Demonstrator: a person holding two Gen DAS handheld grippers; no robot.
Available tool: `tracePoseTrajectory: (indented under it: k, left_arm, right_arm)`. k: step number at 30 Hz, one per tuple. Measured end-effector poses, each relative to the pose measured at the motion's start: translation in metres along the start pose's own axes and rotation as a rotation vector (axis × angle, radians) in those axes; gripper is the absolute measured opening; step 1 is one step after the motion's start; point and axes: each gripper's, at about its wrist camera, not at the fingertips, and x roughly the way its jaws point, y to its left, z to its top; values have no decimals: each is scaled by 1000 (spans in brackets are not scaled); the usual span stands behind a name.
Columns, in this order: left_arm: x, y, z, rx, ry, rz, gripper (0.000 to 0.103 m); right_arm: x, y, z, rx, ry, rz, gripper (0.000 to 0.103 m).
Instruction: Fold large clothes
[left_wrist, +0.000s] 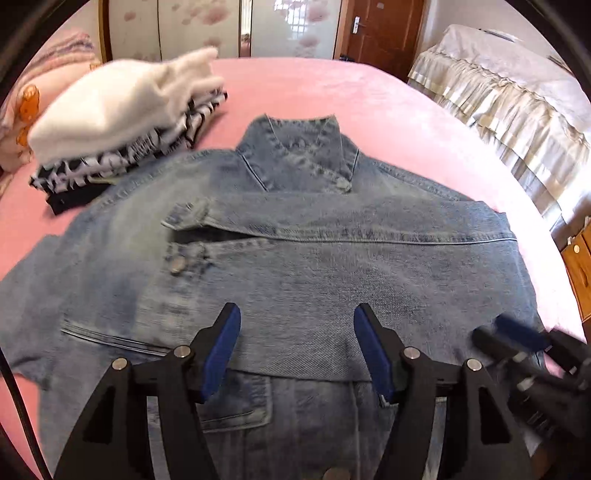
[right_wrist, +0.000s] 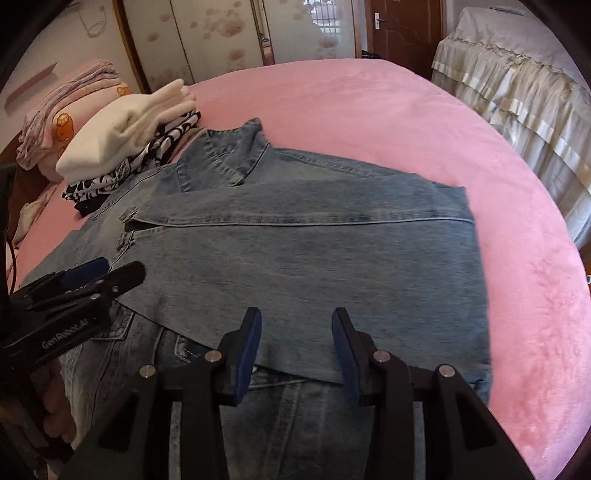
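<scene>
A blue denim jacket (left_wrist: 295, 258) lies collar-away on the pink bed (left_wrist: 369, 110), with its right side and sleeve folded across the front. My left gripper (left_wrist: 297, 317) hovers over the folded panel's near edge, jaws open with nothing between the blue pads. My right gripper (right_wrist: 297, 317) hangs over the same near edge further right, also open and empty. In the left wrist view the right gripper (left_wrist: 517, 339) shows blurred at the jacket's right hem. In the right wrist view the left gripper (right_wrist: 99, 273) sits over the jacket's left part (right_wrist: 295, 240).
A stack of folded clothes (left_wrist: 122, 122), white on top and black-and-white below, sits at the far left by the collar. Pillows (right_wrist: 55, 122) lie behind it. A covered bed with frills (left_wrist: 517, 92) stands to the right, a wooden cabinet (left_wrist: 580, 266) beside it.
</scene>
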Motion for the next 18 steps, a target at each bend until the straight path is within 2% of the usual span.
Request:
tracePoseTrajectory:
  k: [2,4,6,8,10,14,18]
  left_arm:
    - [13,1,-2,-5,35,3,62]
    - [22,9,-5,-1,56,34,62]
    - [25,22,-10,-14,56,44,62]
    - [23,34,-13,-29,50,10,62]
    - [21,40,-14,-27,48,-17,62]
    - [20,36,-17,6,46,17,62]
    - [18,32,-17,12,55,37,62]
  right_arm:
    - [18,-3,-4,23,58,12,40]
    - [21,-14,-10,44,62,0,37]
    - [15,-27,-13,52,43,-88,37]
    - [12,-44,-15,61,35,-178,37]
    - [6,-68,-20,98,38,-230,37]
    - [-3,-99,-27,174,41,-220,37]
    - [-8,-95,-30,148,44,-276,39]
